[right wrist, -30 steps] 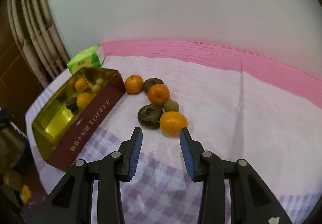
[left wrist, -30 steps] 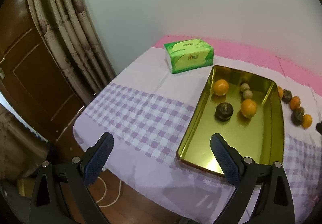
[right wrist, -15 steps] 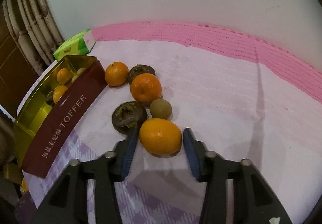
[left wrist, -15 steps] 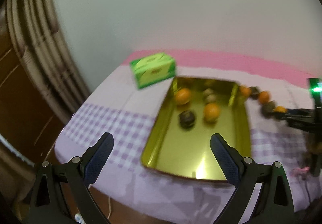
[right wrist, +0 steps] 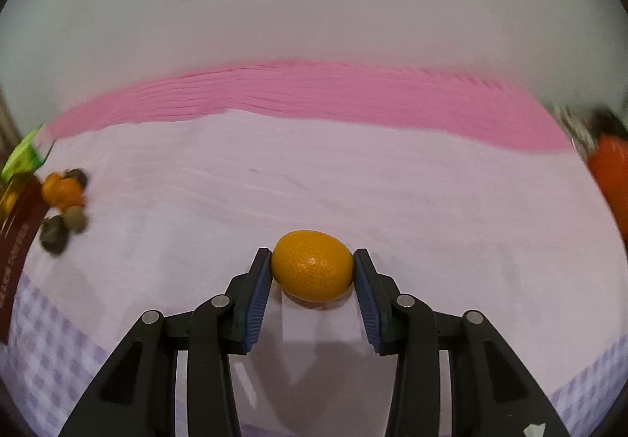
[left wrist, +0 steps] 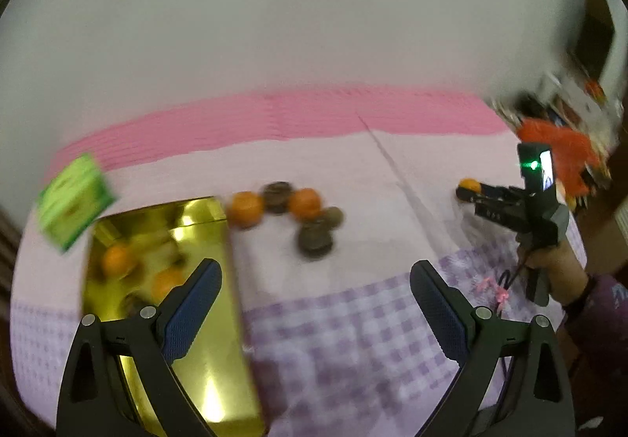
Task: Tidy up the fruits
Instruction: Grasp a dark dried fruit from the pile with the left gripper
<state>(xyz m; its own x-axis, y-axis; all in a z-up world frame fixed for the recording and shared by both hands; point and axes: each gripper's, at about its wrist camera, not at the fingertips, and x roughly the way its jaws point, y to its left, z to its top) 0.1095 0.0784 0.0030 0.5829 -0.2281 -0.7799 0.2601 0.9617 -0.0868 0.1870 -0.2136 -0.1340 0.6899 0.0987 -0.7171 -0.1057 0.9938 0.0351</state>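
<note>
1. We see a desk (right wrist: 314, 178) under pale cloth, checked lilac near us, pink band along a white wall (right wrist: 314, 24).
2. Our right tool (right wrist: 313, 272) clamps an orange (right wrist: 313, 270), just above the cloth.
3. Our left tool (left wrist: 314, 295) gapes empty beside the gold tin (left wrist: 204, 378).

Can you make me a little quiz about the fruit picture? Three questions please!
1. What does the right gripper hold?
2. True or false: the left gripper holds a green box.
3. Where do the other loose fruits lie: A) beside the gold tin, B) on the floor?

Key:
1. An orange fruit, pinched between both pads.
2. False; it is open and holds nothing.
3. A.
</note>
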